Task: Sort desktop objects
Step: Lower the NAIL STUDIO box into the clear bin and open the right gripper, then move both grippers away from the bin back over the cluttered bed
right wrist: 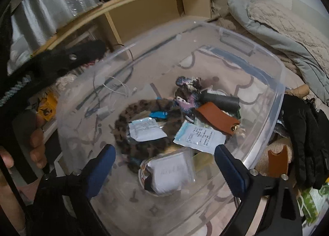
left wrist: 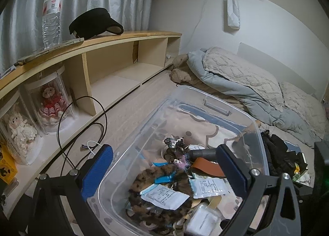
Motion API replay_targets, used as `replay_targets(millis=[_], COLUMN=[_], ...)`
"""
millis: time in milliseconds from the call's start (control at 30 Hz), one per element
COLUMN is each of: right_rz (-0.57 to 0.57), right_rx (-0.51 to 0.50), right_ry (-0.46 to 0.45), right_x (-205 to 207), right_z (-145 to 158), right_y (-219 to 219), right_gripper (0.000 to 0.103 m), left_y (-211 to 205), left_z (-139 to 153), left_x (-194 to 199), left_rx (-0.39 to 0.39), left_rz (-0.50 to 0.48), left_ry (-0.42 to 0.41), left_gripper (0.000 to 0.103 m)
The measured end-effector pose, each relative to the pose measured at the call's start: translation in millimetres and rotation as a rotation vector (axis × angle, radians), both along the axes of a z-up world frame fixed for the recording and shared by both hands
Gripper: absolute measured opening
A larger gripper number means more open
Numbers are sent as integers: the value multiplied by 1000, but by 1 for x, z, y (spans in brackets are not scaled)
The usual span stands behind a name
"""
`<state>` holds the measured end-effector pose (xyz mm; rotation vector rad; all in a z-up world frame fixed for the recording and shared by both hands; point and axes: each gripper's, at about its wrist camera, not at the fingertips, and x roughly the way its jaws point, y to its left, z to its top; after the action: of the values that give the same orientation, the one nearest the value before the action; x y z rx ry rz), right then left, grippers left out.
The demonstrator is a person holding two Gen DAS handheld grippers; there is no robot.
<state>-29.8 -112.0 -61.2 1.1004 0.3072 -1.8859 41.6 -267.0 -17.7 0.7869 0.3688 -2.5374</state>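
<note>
The right gripper [right wrist: 164, 166] hangs over the clear bin [right wrist: 281, 96], jaws spread wide and holding nothing; a white packet [right wrist: 170, 172] lies directly below, between the pads but apart from them. This looks like a drop-off just completed. To finish it well, lift straight up until the pads clear the rim before swinging toward the items outside the bin, such as the black glove [right wrist: 306, 139] beside its right wall. The gripper points steeply down into the bin. The left gripper [left wrist: 164, 172] is also released and empty, tilted down over the bin's near corner above the leopard-print band [left wrist: 162, 190]. Sorted items gather in the bin's near half.
</note>
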Motion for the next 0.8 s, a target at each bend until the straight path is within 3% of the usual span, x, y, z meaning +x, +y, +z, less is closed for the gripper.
replay_targets(millis=[367,800], right_rz=[-45,-139], right_rx=[-135,-200], right_ry=[4,125], right_x=[-7,-22], right_z=[18,24], right_y=[22,43], right_gripper=[97,103], left_y=[8,12], left_z=[1,1], left_x=[0,0], left_rx=[-9,-28], left_rz=[-16,-28], left_ry=[0,-7], left_gripper=[101,101])
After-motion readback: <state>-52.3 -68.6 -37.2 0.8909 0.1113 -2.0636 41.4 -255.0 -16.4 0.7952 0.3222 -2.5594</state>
